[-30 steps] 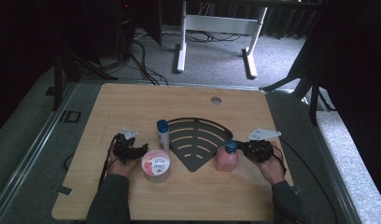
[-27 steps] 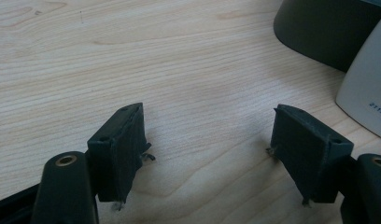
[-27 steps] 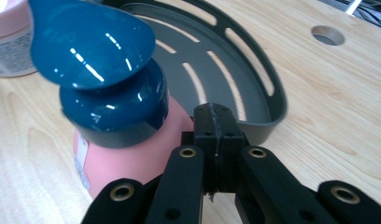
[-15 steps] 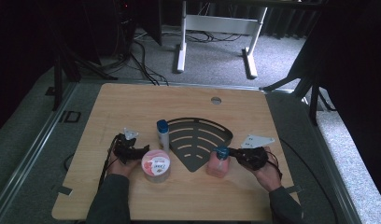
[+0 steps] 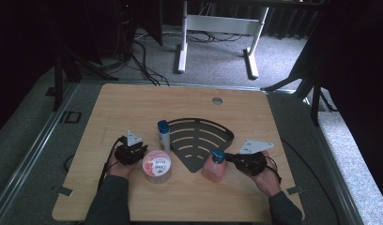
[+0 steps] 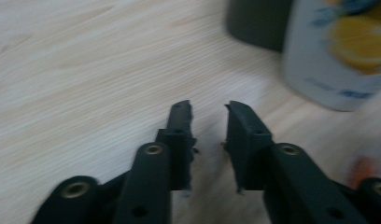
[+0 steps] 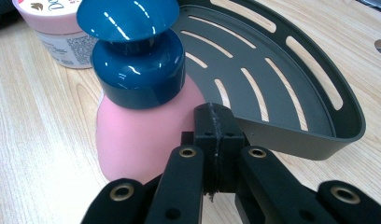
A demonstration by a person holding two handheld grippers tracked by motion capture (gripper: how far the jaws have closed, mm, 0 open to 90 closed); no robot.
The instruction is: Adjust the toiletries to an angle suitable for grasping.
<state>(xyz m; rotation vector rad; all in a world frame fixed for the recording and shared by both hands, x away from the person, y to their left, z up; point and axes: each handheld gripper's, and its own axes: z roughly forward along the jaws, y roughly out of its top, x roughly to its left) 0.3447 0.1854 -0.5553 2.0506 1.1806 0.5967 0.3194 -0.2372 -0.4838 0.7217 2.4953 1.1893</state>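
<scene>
I'm working at what looks like a recording lab or studio set, not a home. The wooden table [image 5: 133,108] has a round cable hole [image 5: 217,100] and sits on a grey carpeted floor [image 5: 218,61], ringed by dark drapes [image 5: 354,61] and black stand legs [image 5: 293,84]. Loose cables [image 5: 142,61] run over the carpet, and a white desk frame [image 5: 218,28] stands behind. The bathroom goods laid out, a pink soap bottle [image 5: 214,167], a cream jar [image 5: 157,165] and a dark corner shelf [image 5: 199,140], read as props on a test bench
</scene>
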